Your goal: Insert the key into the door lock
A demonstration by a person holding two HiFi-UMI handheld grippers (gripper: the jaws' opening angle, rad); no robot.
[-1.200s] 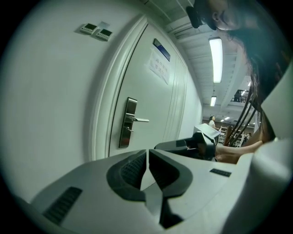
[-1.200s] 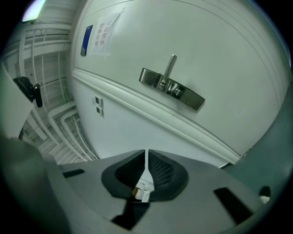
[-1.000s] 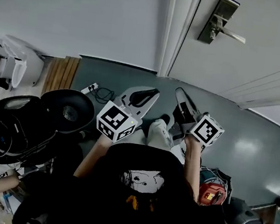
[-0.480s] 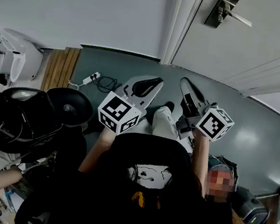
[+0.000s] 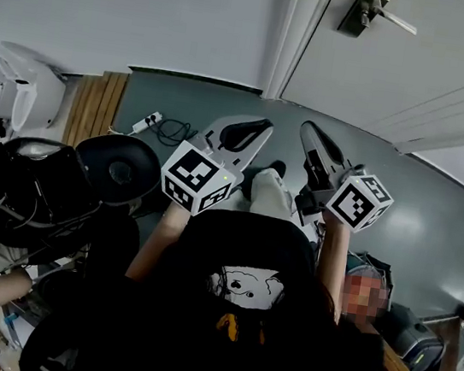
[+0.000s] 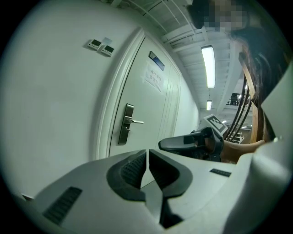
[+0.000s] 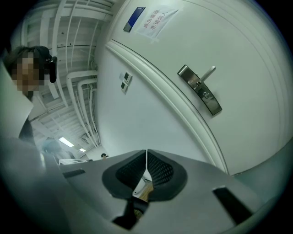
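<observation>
Key (image 7: 143, 186) stays pinched in the clenched right gripper (image 7: 146, 157); left gripper (image 6: 147, 155) clenched, empty; door lock (image 5: 362, 11), at the edge of the door (image 5: 440, 64), has drifted up the head view, still well apart; approach unfinished.

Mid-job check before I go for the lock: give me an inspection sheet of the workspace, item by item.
Surface: grey floor; no table in view.
Job's things: key pinched in the right gripper; door lock with lever handle on the door, both grippers short of it.
Clutter: white appliance, black round object and wooden slats on the left.
Grippers: left gripper shut, empty; right gripper shut on the key.
Cables: power strip with a coiled cable on the floor by the wall.
Surroundings: white wall; notice on the door.
</observation>
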